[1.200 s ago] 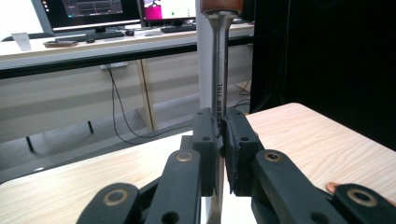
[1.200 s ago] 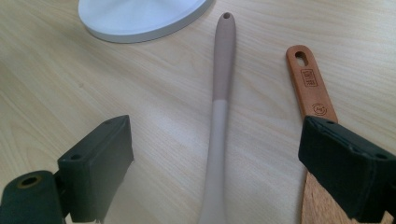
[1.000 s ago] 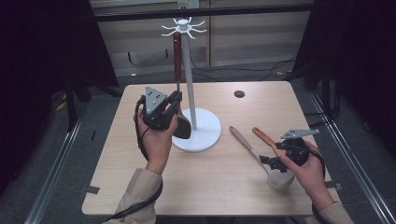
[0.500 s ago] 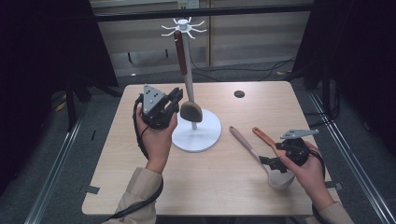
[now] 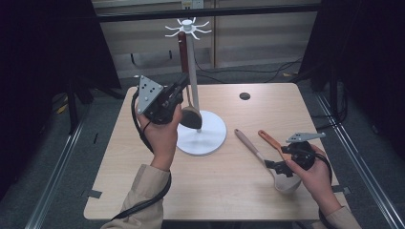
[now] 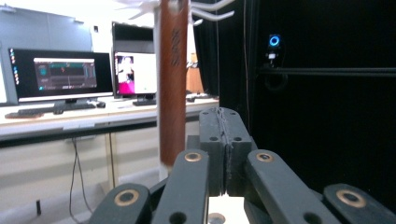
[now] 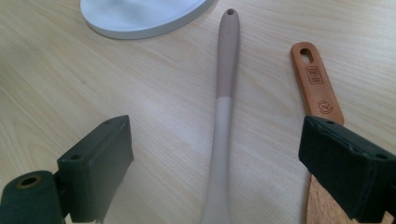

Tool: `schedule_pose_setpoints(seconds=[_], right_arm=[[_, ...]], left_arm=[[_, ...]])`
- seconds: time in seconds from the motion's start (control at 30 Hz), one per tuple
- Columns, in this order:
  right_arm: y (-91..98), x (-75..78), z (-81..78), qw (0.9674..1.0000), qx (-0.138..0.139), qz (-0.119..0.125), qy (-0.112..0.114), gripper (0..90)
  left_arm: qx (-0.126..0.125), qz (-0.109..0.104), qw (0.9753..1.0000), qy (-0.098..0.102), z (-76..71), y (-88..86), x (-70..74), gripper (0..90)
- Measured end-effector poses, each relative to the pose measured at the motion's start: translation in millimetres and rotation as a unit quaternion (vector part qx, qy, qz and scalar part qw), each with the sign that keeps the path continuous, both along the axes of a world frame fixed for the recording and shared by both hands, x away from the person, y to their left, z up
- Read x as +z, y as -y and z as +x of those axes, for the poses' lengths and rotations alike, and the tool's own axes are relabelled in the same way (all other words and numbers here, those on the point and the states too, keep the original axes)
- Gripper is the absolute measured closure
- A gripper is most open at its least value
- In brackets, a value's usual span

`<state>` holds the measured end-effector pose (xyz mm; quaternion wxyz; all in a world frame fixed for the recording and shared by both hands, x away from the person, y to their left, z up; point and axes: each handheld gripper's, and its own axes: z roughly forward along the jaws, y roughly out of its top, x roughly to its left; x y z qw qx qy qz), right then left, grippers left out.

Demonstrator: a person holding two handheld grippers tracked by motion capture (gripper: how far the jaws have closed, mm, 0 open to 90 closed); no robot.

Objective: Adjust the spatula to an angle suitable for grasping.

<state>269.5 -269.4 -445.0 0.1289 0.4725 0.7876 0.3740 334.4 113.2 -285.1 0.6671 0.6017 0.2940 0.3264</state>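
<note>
Brown wooden-handled spoon (image 5: pixel 183 57) hangs on the white rack (image 5: pixel 192 71); left gripper (image 5: pixel 177 89) beside it just closed, empty; right gripper (image 7: pixel 215 163) gapes over a beige spoon (image 7: pixel 224 93).

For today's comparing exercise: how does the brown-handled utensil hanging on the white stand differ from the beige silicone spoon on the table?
The brown-handled utensil hangs upright from the white stand; the beige silicone spoon lies flat on the wooden table. The utensil's handle is dark brown, the spoon's pale beige. Both are long-handled kitchen tools.
</note>
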Motion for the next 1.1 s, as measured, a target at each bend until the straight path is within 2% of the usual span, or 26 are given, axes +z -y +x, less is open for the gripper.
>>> schedule_pose_setpoints(seconds=[0.13, 0.17, 0.27, 0.33, 0.43, 0.67, 0.8, 1.1], right_arm=[[-0.8, 0.7, -0.2, 1.0000, 0.002, 0.000, 0.000, 9.7], [-0.2, 1.0, -0.1, 1.0000, 0.001, 0.001, 0.002, 9.7], [0.8, 0.5, -0.3, 1.0000, -0.002, 0.001, -0.001, 9.7], [0.9, 0.7, -0.3, 1.0000, -0.002, 0.000, 0.000, 9.7], [0.5, 1.0, -0.2, 1.0000, 0.001, 0.001, 0.002, 9.7], [0.3, 0.5, -0.4, 1.0000, 0.001, 0.002, 0.002, 9.7], [0.8, 0.6, -0.7, 1.0000, -0.001, 0.002, 0.000, 9.7], [1.1, 0.2, -0.5, 1.0000, 0.000, 0.003, 0.000, 9.7]], left_arm=[[-0.010, -0.010, 0.9998, 0.016, 1.8, 1.9, 4.2, 89.2], [-0.012, -0.021, 0.9994, 0.023, 3.8, 3.3, 6.6, 89.2], [-0.013, -0.030, 0.9991, 0.026, 6.9, 4.6, 9.2, 89.2], [-0.014, -0.033, 0.9990, 0.028, 7.9, 5.3, 10.3, 89.2], [-0.011, -0.036, 0.9984, 0.043, 11.4, 8.0, 17.4, 89.2], [-0.002, -0.040, 0.9978, 0.052, 18.6, 8.9, 32.8, 89.2], [0.006, -0.038, 0.9980, 0.050, 24.2, 8.9, 43.6, 89.3], [0.006, -0.044, 0.9982, 0.041, 32.9, 8.6, 49.3, 89.5]])
